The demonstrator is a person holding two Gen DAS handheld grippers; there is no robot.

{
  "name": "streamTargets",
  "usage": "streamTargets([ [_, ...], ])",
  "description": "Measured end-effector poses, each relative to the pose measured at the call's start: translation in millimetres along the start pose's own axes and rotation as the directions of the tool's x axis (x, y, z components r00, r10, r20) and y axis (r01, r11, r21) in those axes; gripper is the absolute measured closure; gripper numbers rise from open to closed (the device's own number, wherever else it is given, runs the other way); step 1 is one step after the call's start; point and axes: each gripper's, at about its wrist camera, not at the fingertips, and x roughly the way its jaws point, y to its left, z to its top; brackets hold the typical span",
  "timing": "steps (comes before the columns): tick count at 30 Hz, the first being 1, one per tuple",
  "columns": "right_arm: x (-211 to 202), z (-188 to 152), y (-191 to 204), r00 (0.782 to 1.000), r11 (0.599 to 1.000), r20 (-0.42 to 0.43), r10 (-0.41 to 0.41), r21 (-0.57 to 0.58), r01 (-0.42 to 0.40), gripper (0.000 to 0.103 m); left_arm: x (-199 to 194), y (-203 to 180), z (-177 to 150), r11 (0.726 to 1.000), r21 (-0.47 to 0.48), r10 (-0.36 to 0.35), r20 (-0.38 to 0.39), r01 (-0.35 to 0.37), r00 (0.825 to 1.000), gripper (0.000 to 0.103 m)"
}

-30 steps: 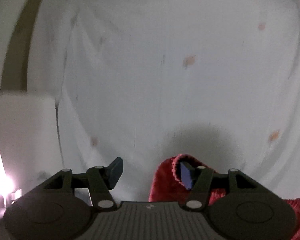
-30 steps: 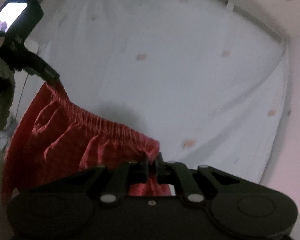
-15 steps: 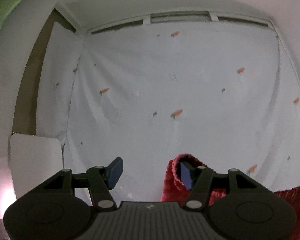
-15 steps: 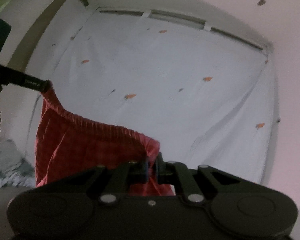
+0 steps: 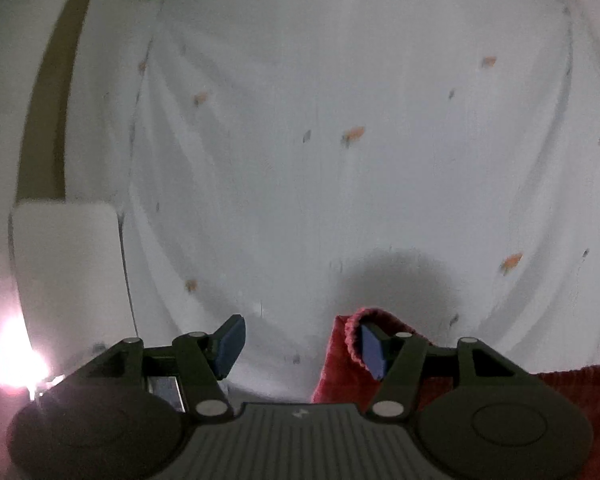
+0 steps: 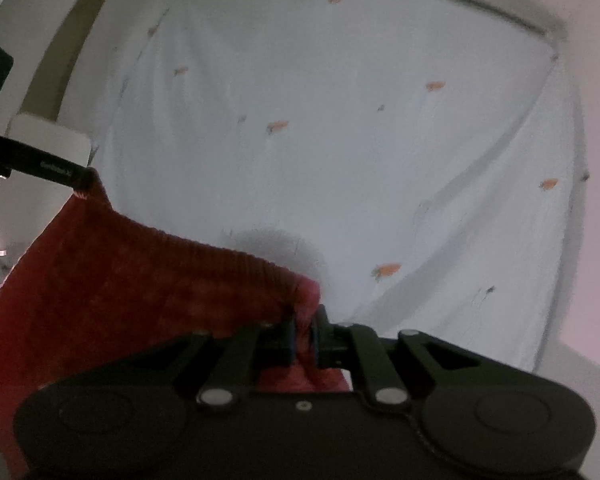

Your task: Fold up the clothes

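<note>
Between right gripper (image 6: 303,330) pads: red shorts (image 6: 132,280) waistband, clamped tight. Left gripper (image 5: 300,344) spread wide, waistband corner hooked over one finger (image 5: 374,350). Beyond, garment hanging over white printed sheet (image 6: 340,152).

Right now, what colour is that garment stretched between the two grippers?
Red, with a gathered elastic waistband: the garment shows best in the right wrist view.

Dim, soft-blurred fisheye views (bowed edges), pink glare (image 5: 14,364) low left.
</note>
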Motion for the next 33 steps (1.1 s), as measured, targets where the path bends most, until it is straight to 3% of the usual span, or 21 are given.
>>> streamTargets([
  [7, 135, -49, -6, 0.982, 0.997, -0.179, 0.052, 0.061, -0.041, 0.094, 134, -26, -50, 0.997, 0.078, -0.003, -0.183, 0.018, 0.983, 0.040],
  [13, 323, -103, -18, 0.954, 0.997, -0.298, 0.028, 0.071, -0.007, 0.093, 314, -66, -100, 0.994, 0.100, -0.003, -0.311, 0.036, 0.951, 0.036],
  [15, 392, -134, -17, 0.922, 0.997, -0.387, 0.013, 0.078, 0.018, 0.086, 371, -82, -135, 0.988, 0.140, -0.006, -0.407, 0.069, 0.913, 0.031],
  [16, 424, -149, -15, 0.898, 0.996, -0.439, 0.008, 0.085, 0.033, 0.076, 394, -87, -149, 0.985, 0.139, -0.024, -0.462, 0.099, 0.887, 0.031],
  [18, 466, -172, -10, 0.861, 0.993, -0.509, 0.006, 0.105, 0.055, 0.061, 431, -88, -179, 0.981, 0.098, -0.080, -0.578, 0.167, 0.812, 0.031],
  [20, 478, -184, -9, 0.847, 0.986, -0.531, 0.020, 0.153, 0.072, 0.055, 443, -82, -195, 0.977, 0.088, -0.099, -0.625, 0.196, 0.774, 0.029],
  [23, 468, -191, -12, 0.837, 0.977, -0.547, 0.036, 0.196, 0.087, 0.042, 437, -64, -208, 0.969, 0.094, -0.120, -0.633, 0.229, 0.765, 0.018],
  [27, 429, -202, -23, 0.795, 0.966, -0.606, 0.016, 0.215, 0.144, 0.042, 406, -39, -225, 0.967, 0.098, -0.114, -0.657, 0.235, 0.745, 0.018],
  [29, 399, -217, -33, 0.752, 0.954, -0.659, -0.003, 0.224, 0.201, 0.041, 382, -24, -241, 0.972, 0.101, -0.087, -0.683, 0.212, 0.725, 0.018],
  [33, 334, -248, -48, 0.634, 0.927, -0.770, -0.076, 0.179, 0.329, 0.039, 335, 4, -267, 0.979, 0.127, -0.015, -0.738, 0.162, 0.675, 0.018],
])
